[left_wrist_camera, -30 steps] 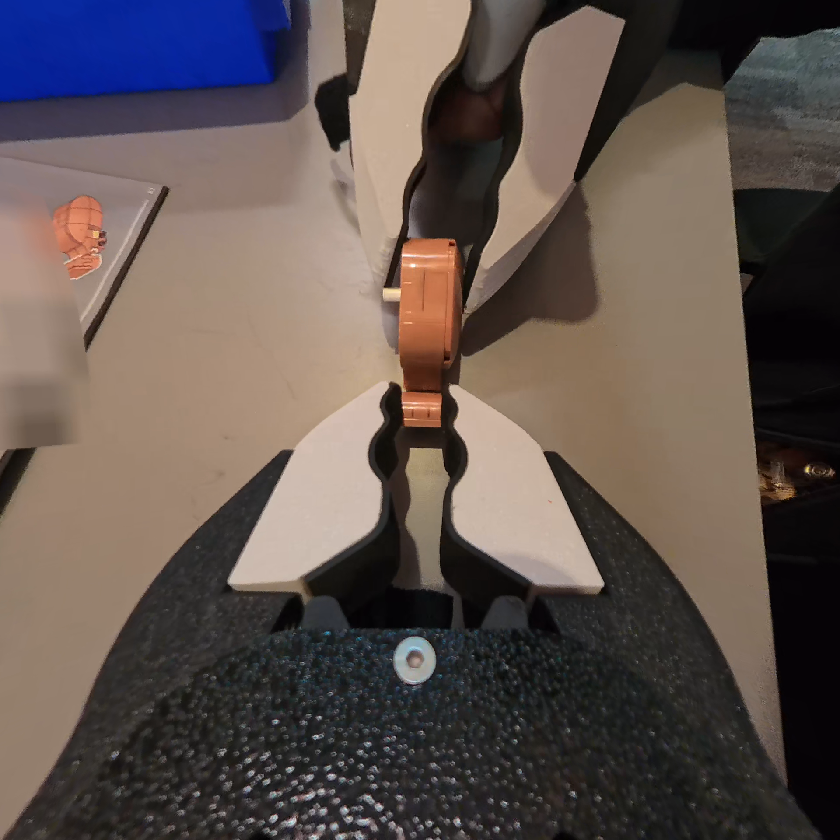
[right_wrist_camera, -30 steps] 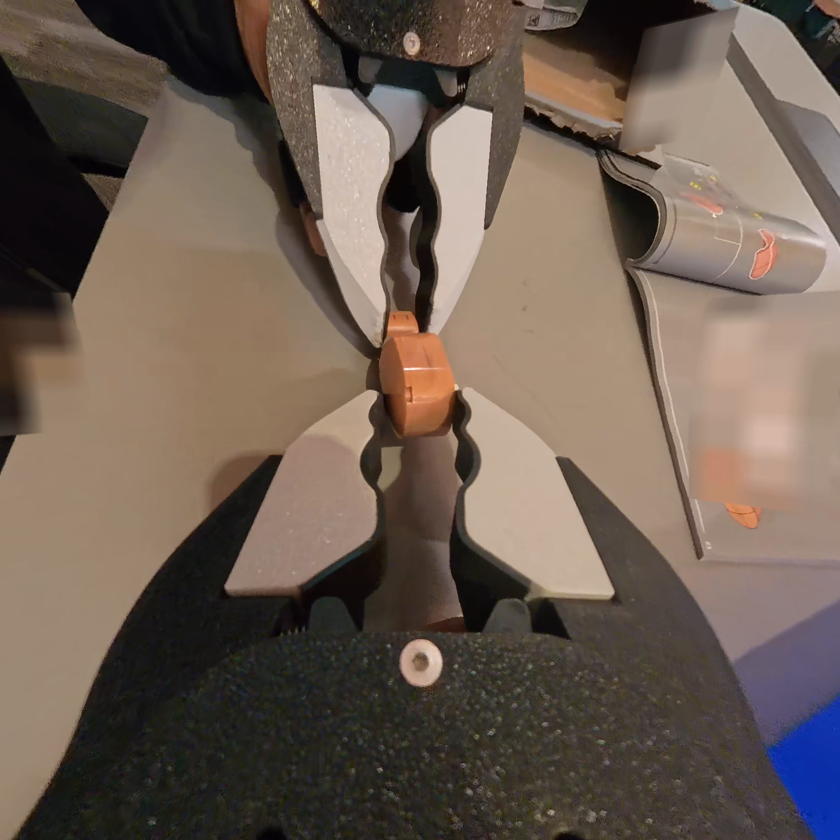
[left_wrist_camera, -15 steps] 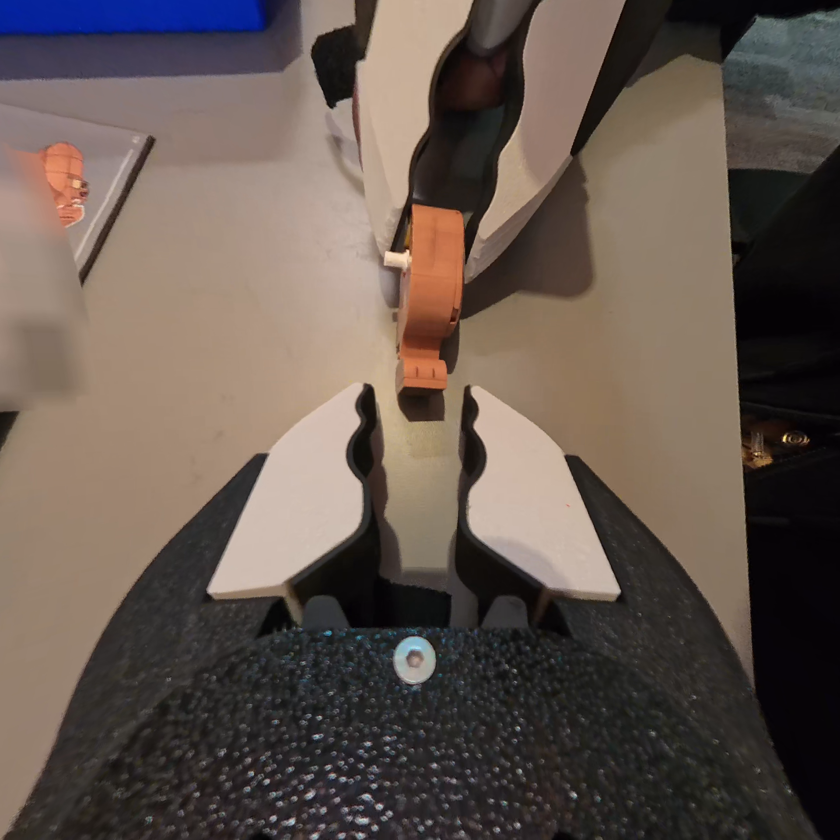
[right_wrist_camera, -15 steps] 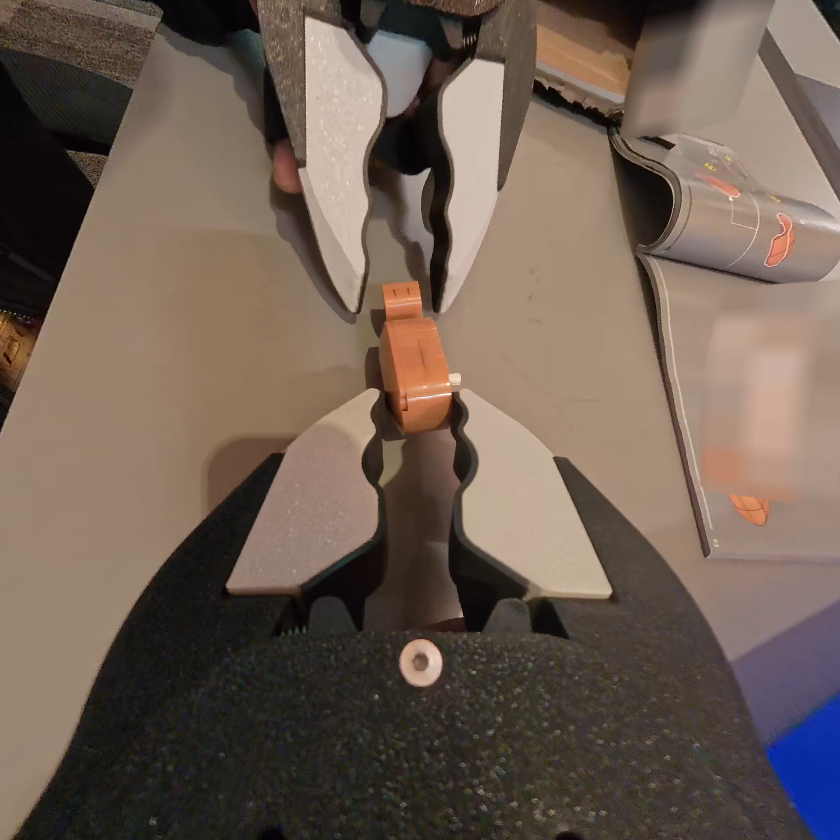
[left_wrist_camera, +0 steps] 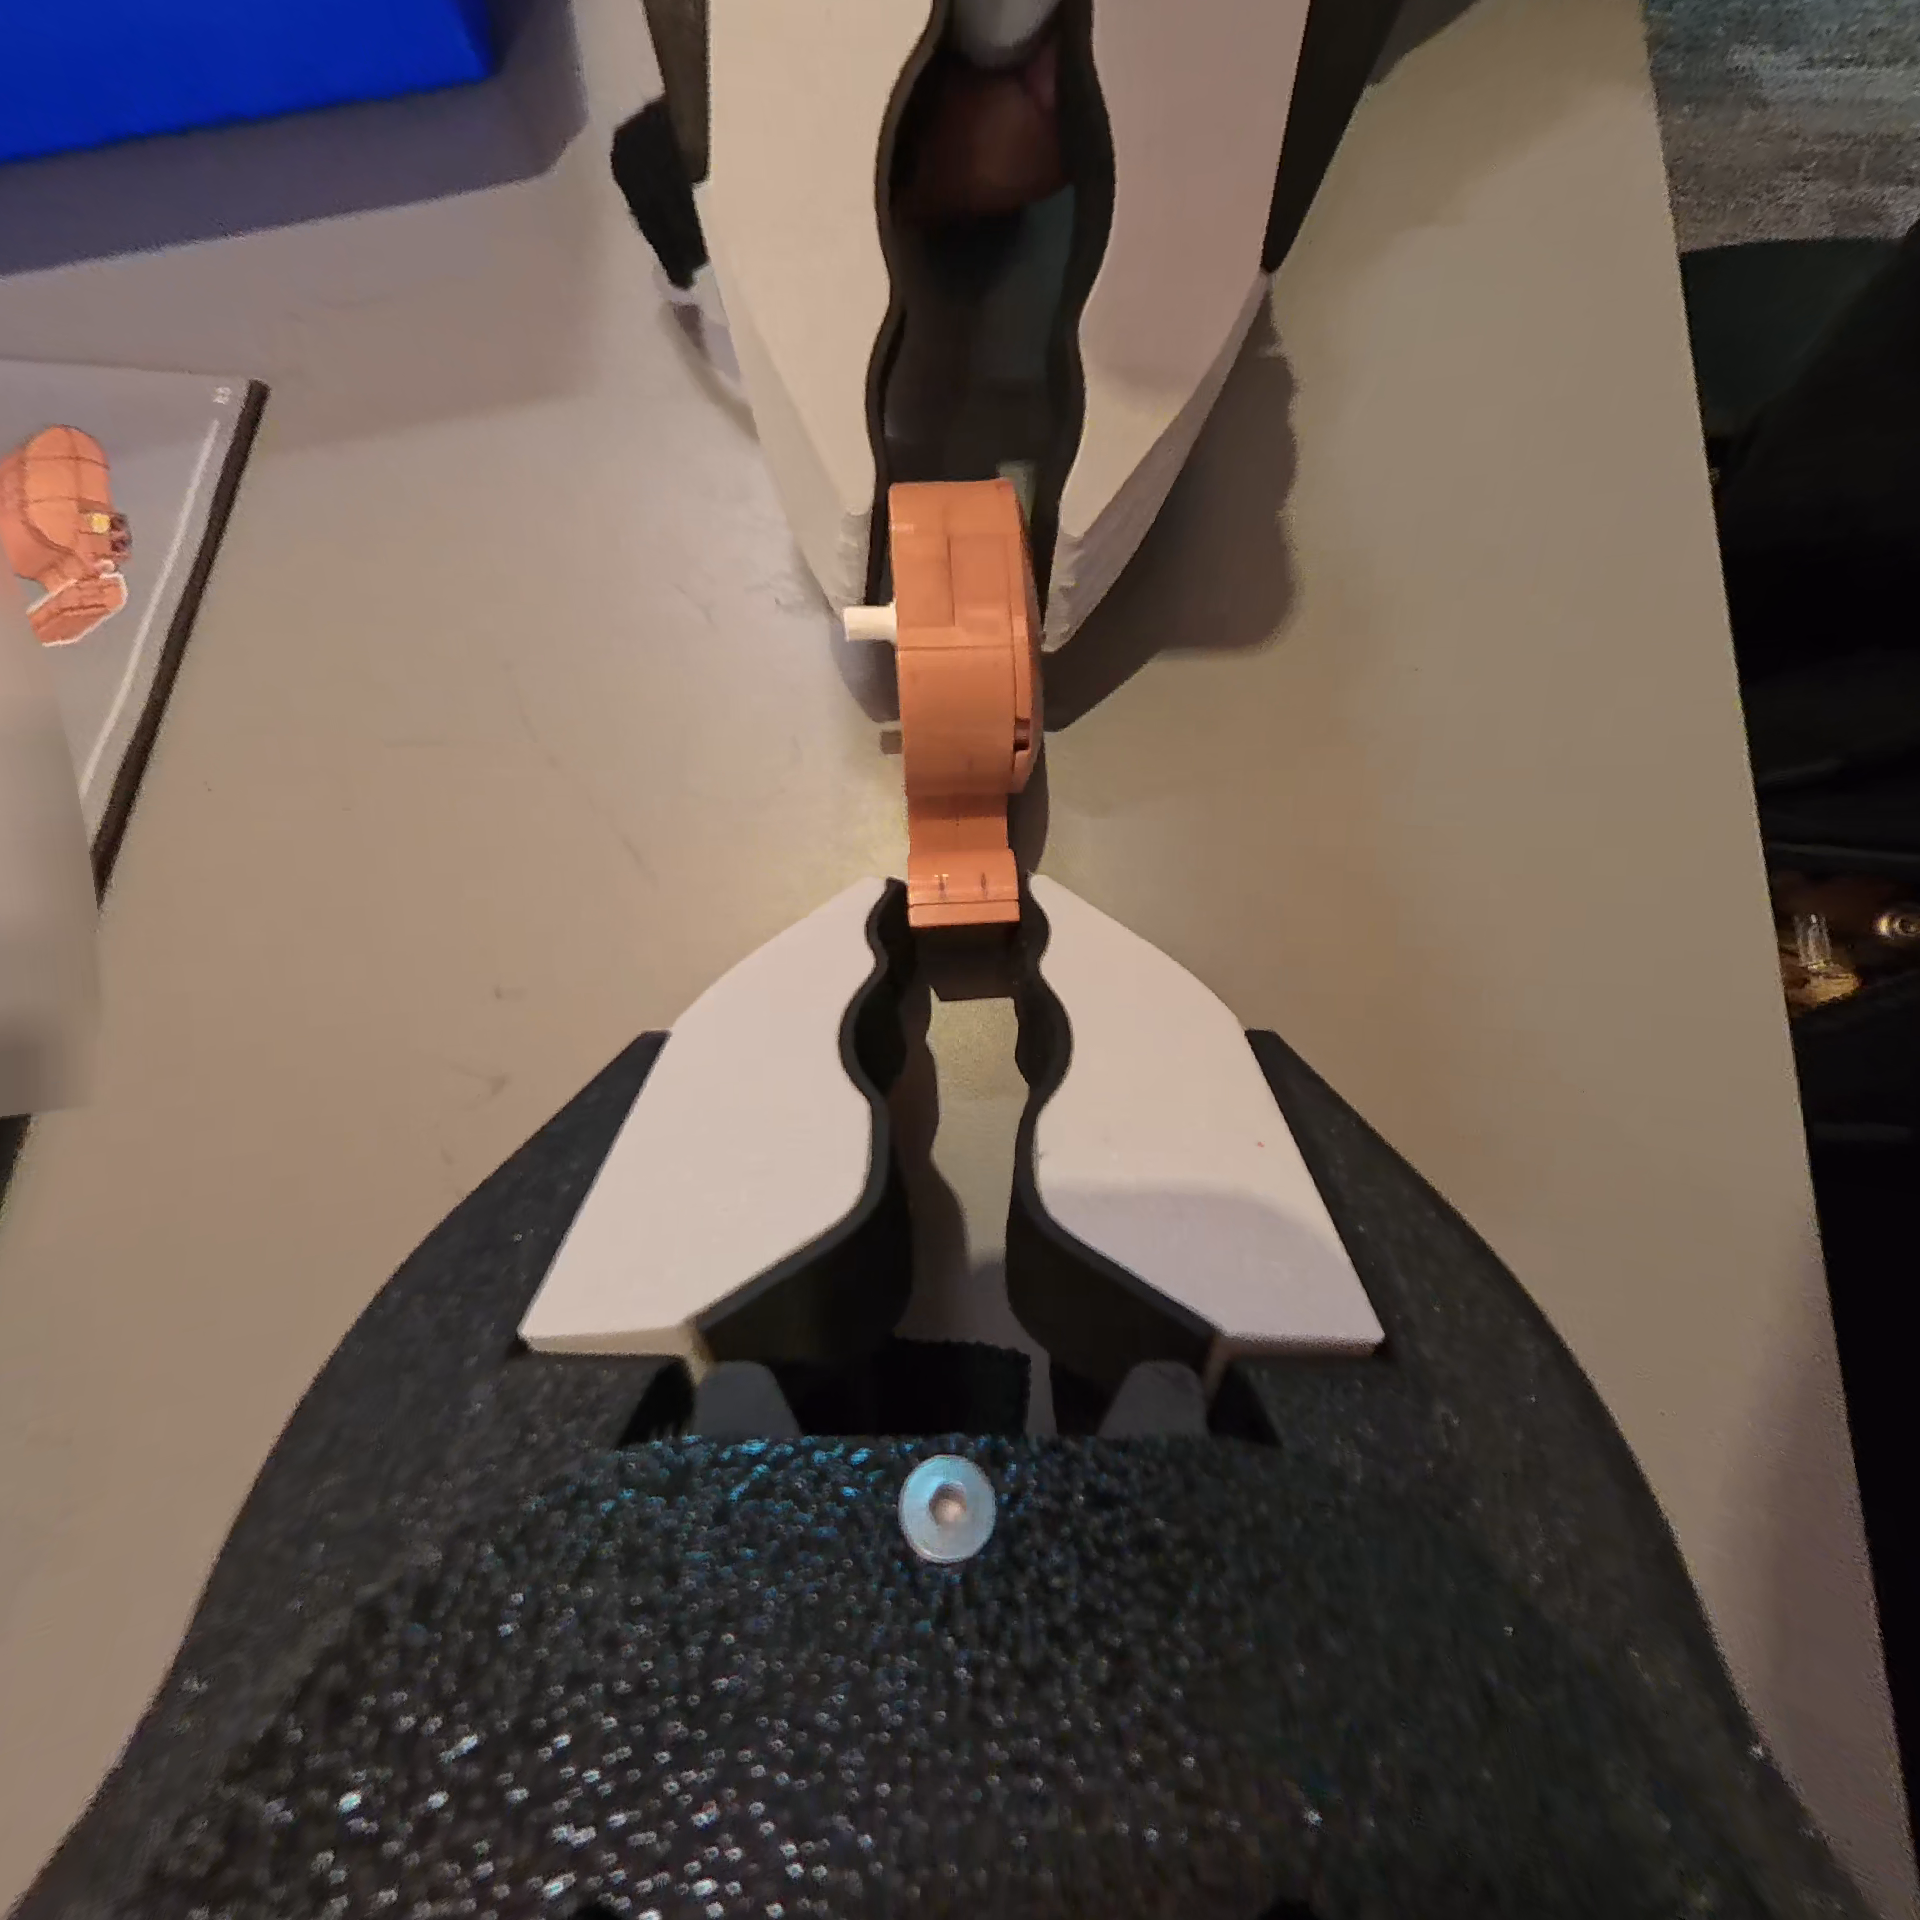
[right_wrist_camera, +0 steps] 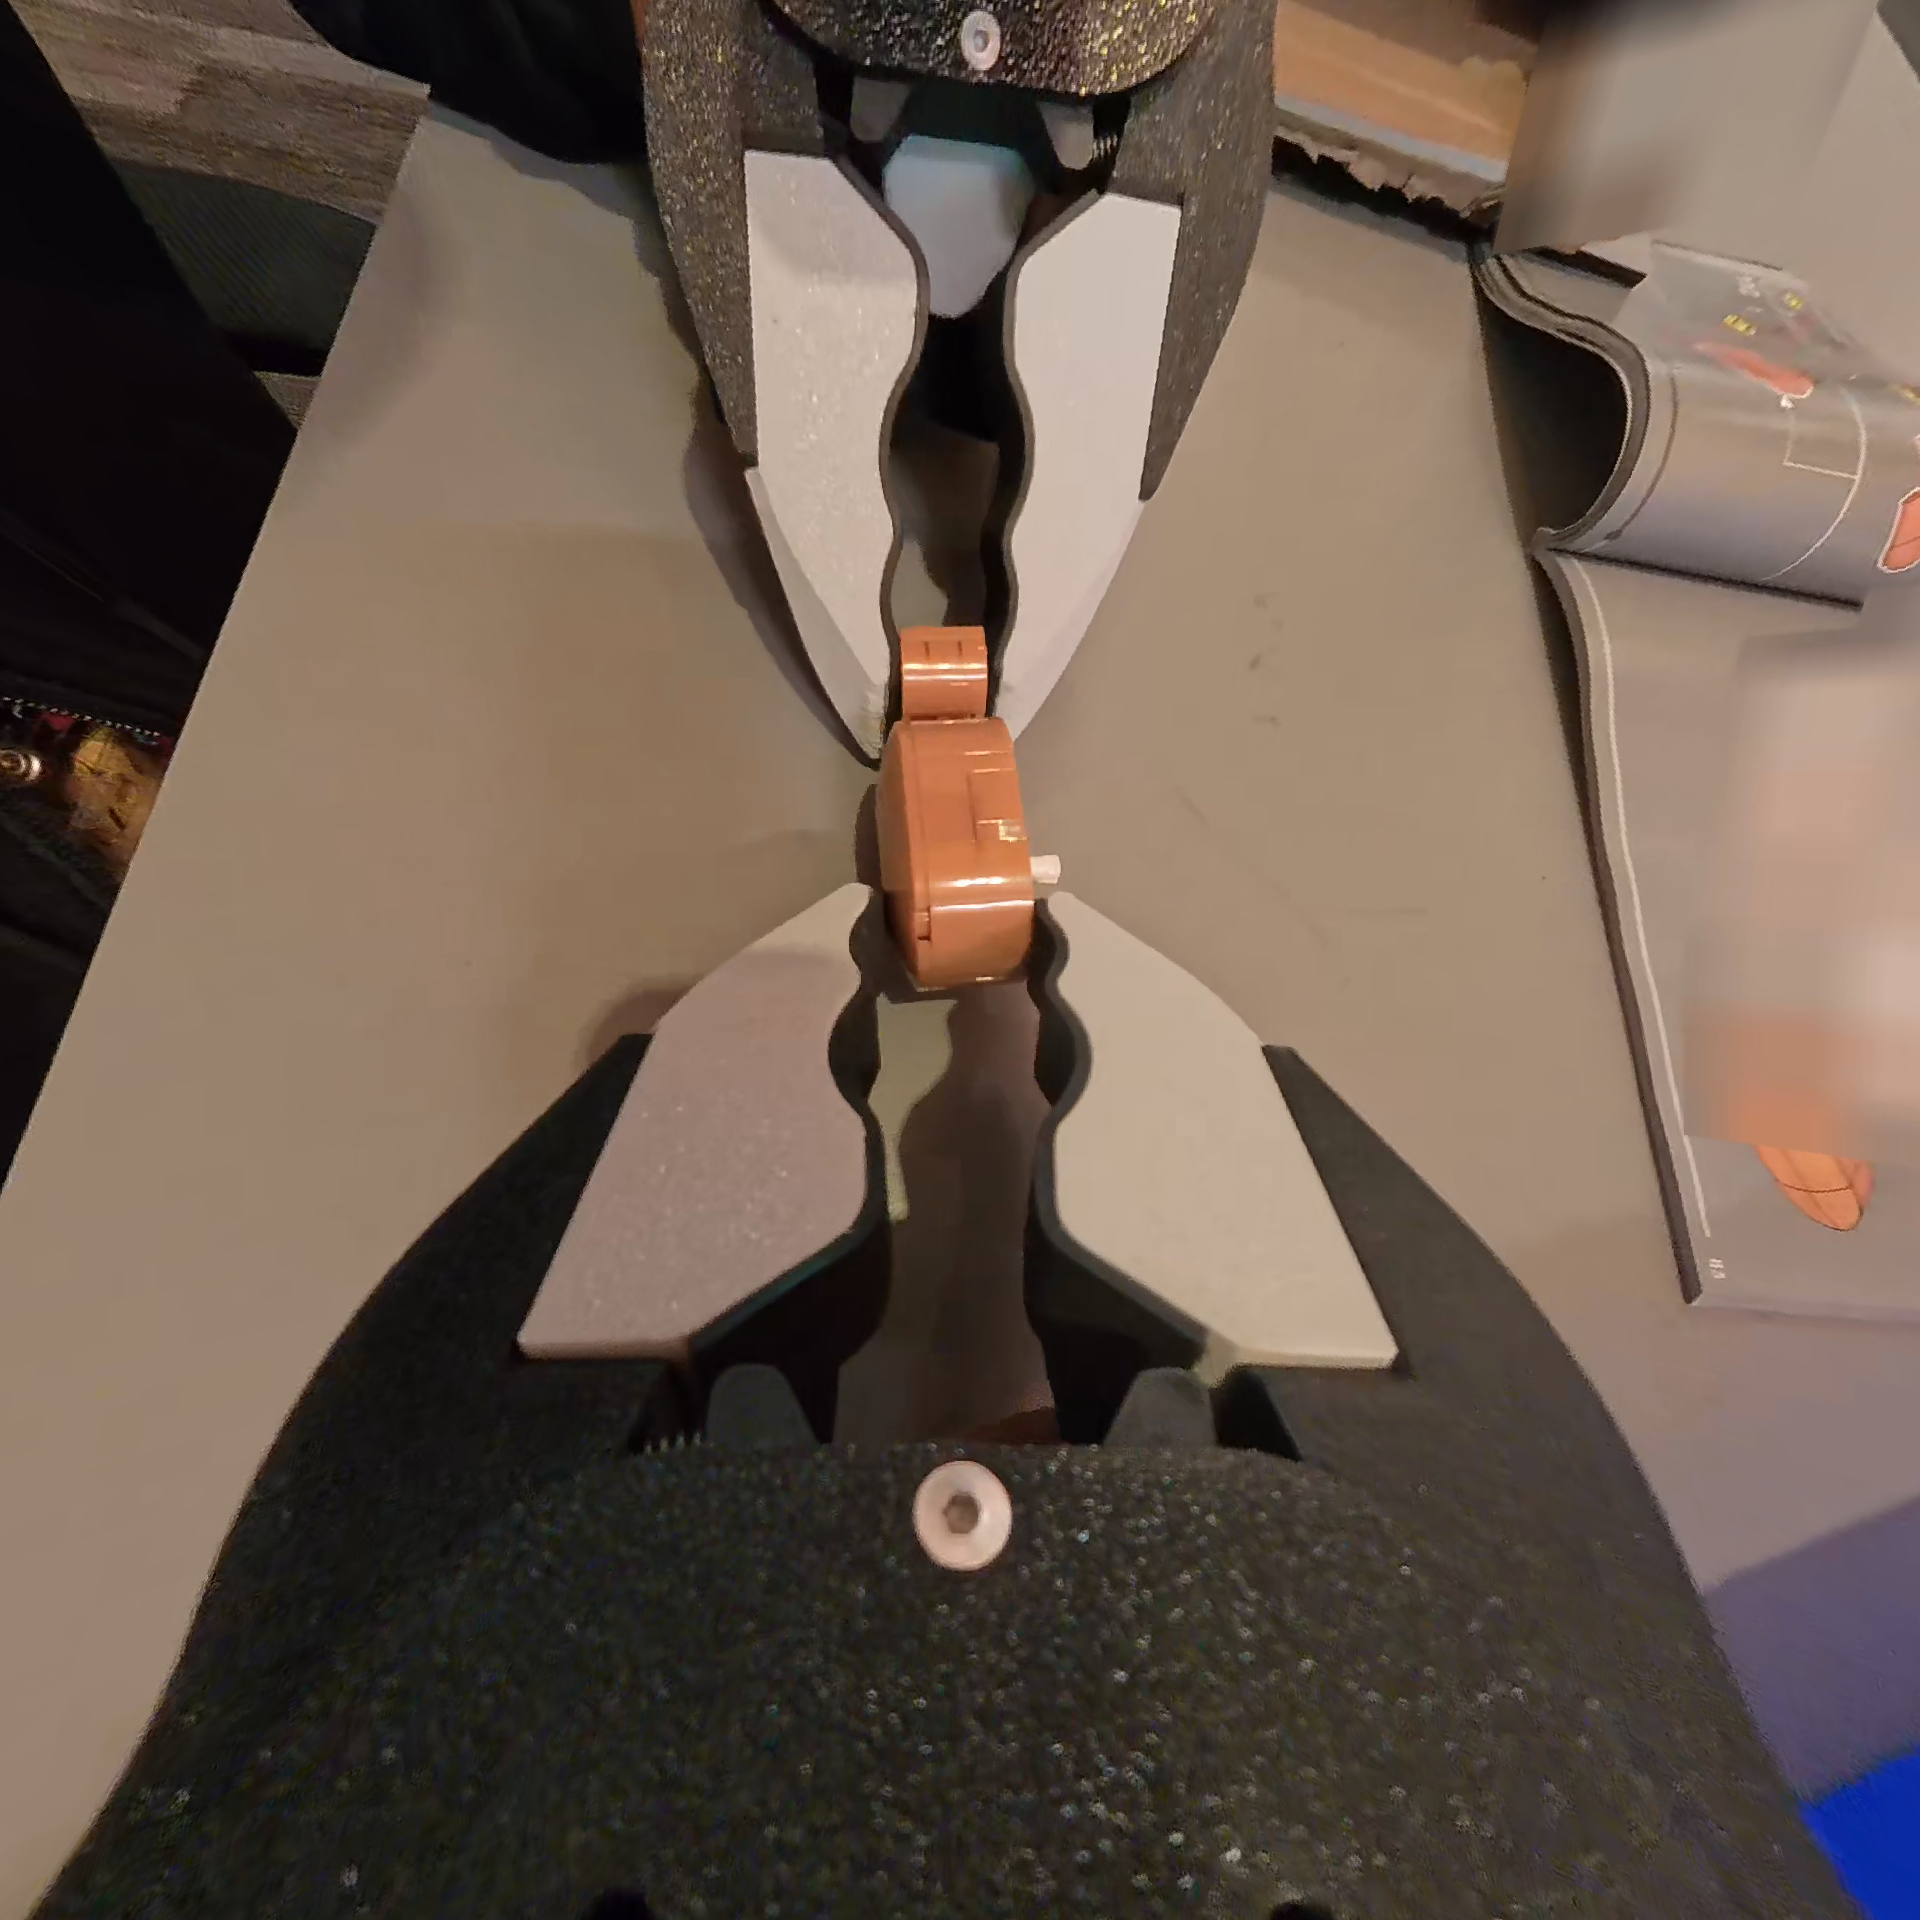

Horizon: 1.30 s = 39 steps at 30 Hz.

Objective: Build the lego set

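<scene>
The orange lego assembly (left_wrist_camera: 964,665) is sitting at the centre of both views, held above the grey bench (left_wrist_camera: 499,790). The left tool (left_wrist_camera: 961,914) is pinching its narrow tab end; the right tool (right_wrist_camera: 958,940) is clamping its rounded body. A white peg (left_wrist_camera: 868,623) is sticking out sideways. Opposed pulling or twisting could be splitting the bricks apart. The instruction booklet (right_wrist_camera: 1704,727), at right, is showing no readable writing.
</scene>
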Each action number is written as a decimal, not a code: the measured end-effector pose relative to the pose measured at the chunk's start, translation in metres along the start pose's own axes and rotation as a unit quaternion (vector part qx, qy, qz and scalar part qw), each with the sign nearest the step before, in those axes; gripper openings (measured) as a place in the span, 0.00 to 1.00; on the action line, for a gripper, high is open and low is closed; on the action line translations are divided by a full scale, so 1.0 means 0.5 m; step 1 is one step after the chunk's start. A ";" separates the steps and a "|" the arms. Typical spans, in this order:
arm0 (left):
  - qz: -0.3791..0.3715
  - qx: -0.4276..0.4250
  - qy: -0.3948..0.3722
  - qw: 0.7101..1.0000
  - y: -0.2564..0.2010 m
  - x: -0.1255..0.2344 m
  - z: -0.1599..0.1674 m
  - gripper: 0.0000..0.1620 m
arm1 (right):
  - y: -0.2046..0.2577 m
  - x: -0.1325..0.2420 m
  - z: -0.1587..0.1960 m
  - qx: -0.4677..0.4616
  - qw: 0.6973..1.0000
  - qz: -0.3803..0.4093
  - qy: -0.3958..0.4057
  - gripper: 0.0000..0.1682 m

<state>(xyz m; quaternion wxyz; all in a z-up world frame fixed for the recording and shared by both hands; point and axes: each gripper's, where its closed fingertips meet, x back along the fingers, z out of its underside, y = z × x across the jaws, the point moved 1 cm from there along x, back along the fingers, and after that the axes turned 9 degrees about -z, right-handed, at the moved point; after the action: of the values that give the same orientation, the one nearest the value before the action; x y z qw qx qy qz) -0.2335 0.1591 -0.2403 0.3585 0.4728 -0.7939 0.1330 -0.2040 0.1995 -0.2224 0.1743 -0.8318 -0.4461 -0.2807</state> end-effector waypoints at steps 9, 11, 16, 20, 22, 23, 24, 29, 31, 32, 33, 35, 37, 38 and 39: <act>0.013 -0.017 -0.003 1.000 0.002 -0.003 -0.003 0.11 | 0.007 -0.001 0.002 -0.003 1.000 -0.016 0.000 0.14; 0.011 -0.020 -0.004 1.000 0.001 -0.003 -0.004 0.11 | 0.008 -0.001 0.002 -0.001 1.000 -0.016 0.001 0.14; 0.023 -0.022 -0.004 0.999 0.001 -0.004 -0.004 0.11 | 0.007 -0.001 0.003 -0.010 0.999 -0.034 0.000 0.15; 0.032 -0.030 -0.005 0.999 0.002 -0.004 -0.004 0.11 | 0.005 -0.001 0.003 -0.016 0.999 -0.047 -0.001 0.14; 0.035 -0.033 -0.006 0.999 0.002 -0.004 -0.004 0.11 | 0.005 -0.002 0.002 -0.016 0.999 -0.049 -0.001 0.14; 0.037 -0.034 -0.006 0.999 0.002 -0.004 -0.004 0.11 | 0.005 -0.002 0.002 -0.017 0.999 -0.049 -0.001 0.14; 0.039 -0.034 -0.006 0.999 0.002 -0.004 -0.004 0.11 | 0.005 -0.002 0.002 -0.018 0.999 -0.050 -0.001 0.14; 0.046 -0.036 -0.005 0.998 0.003 -0.005 -0.004 0.11 | 0.005 -0.002 0.002 -0.021 0.998 -0.057 0.000 0.14; 0.044 -0.040 -0.007 0.998 0.004 -0.006 -0.006 0.11 | 0.007 -0.004 0.004 -0.020 0.998 -0.061 0.004 0.14; 0.046 -0.039 -0.007 0.998 0.004 -0.006 -0.006 0.11 | 0.007 -0.004 0.004 -0.022 0.998 -0.063 0.004 0.14; 0.047 -0.038 -0.007 0.998 0.004 -0.006 -0.006 0.11 | 0.007 -0.004 0.004 -0.025 0.998 -0.063 0.003 0.14; 0.044 -0.037 -0.008 0.998 0.003 -0.005 -0.006 0.11 | 0.007 -0.004 0.004 -0.025 0.998 -0.062 0.003 0.14; 0.041 -0.032 -0.007 0.999 0.005 -0.006 -0.006 0.11 | 0.005 -0.004 0.004 -0.029 0.998 -0.058 0.003 0.14; 0.037 -0.028 -0.007 0.999 0.007 -0.006 -0.006 0.11 | 0.003 -0.004 0.005 -0.029 0.998 -0.053 0.003 0.14; 0.033 -0.026 -0.008 0.999 0.008 -0.006 -0.006 0.11 | 0.002 -0.004 0.005 -0.028 0.998 -0.047 0.004 0.14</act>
<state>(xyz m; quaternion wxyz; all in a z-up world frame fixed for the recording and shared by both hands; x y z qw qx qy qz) -0.2347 0.1646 -0.2396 0.3601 0.4378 -0.8149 0.1204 -0.2033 0.1988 -0.2257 0.1393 -0.8131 -0.4761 -0.3047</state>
